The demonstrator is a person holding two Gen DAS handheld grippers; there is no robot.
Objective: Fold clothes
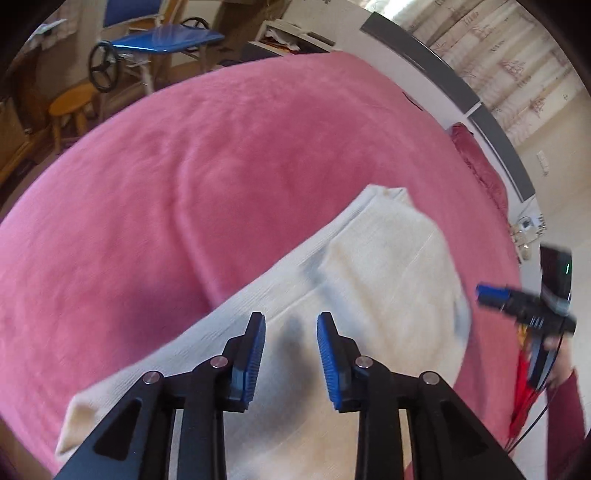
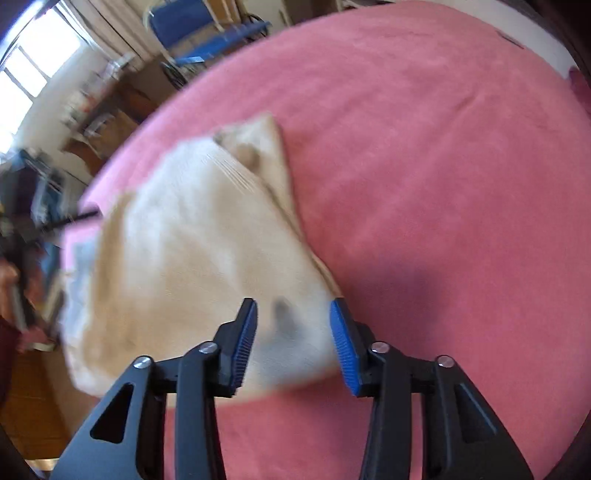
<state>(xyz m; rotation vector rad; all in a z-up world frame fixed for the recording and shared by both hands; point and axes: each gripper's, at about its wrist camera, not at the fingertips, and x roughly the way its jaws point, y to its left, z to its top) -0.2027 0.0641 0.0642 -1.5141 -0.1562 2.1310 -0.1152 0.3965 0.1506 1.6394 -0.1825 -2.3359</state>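
1. Where the left wrist view begins, the left gripper (image 1: 291,328) hangs over the cream garment (image 1: 354,295), its blue-padded jaws parted by a moderate gap with nothing between them; the pads touch no cloth, and a soft grey shadow lies on the fabric directly below the gap.
2. In the right wrist view the right gripper (image 2: 293,314) stands likewise part open and empty, above the near corner of the cream garment (image 2: 192,251); its left finger is over cloth, and its right finger (image 2: 341,328) sits at the garment's edge, where cream meets pink.
3. The garment lies folded on the pink blanket (image 1: 184,166), a long pale band running from lower left towards upper right in the left view, with a thicker folded layer on its far right part. Motion blur softens its edges in both views.
4. Beyond the garment's right edge in the left view, the right gripper (image 1: 491,295) appears blurred, held by a hand above a dark red sleeve (image 1: 565,413).
5. The pink blanket (image 2: 424,166) extends smooth and wide on all far sides of the garment.
6. Farthest off stand a wooden stool (image 1: 70,107), a blue chair (image 1: 147,22) and a grey headboard (image 1: 458,85).
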